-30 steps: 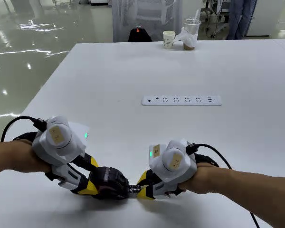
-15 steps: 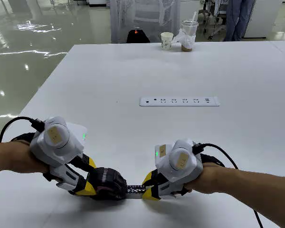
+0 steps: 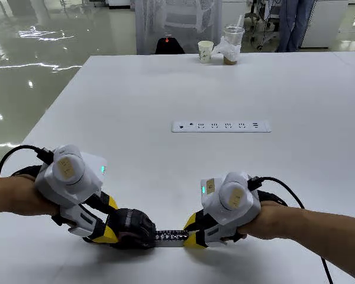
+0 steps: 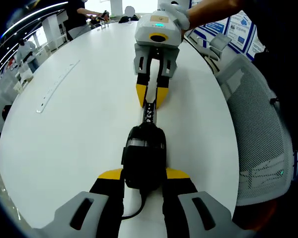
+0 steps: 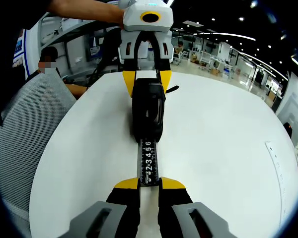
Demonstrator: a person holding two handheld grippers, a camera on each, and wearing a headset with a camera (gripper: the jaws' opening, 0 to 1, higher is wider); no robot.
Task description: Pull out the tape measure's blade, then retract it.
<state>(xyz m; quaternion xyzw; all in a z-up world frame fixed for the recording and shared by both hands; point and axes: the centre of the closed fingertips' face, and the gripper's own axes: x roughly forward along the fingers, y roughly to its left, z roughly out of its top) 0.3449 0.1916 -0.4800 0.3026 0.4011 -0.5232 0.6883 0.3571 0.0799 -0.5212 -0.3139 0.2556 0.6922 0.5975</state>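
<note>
A black tape measure (image 3: 131, 228) lies on the white table (image 3: 183, 89) near its front edge, and my left gripper (image 3: 109, 232) is shut on its case (image 4: 144, 158). A short length of black blade with white numbers (image 3: 171, 235) runs out of the case to the right. My right gripper (image 3: 190, 236) is shut on the blade's end (image 5: 148, 179). In the right gripper view the case (image 5: 148, 111) sits straight ahead, held between the left gripper's yellow fingertips (image 5: 129, 82). The right gripper's yellow fingertips (image 4: 140, 94) clamp the blade (image 4: 149, 114) in the left gripper view.
A white power strip (image 3: 220, 126) lies in the middle of the table. Paper and plastic cups (image 3: 205, 51) stand at the far edge. Black cables (image 3: 12, 155) trail from both grippers. A mesh chair (image 4: 258, 124) stands beside the table.
My right gripper has moved to the right, away from the case, drawing more of the numbered blade out. The left gripper holds the case in place.
</note>
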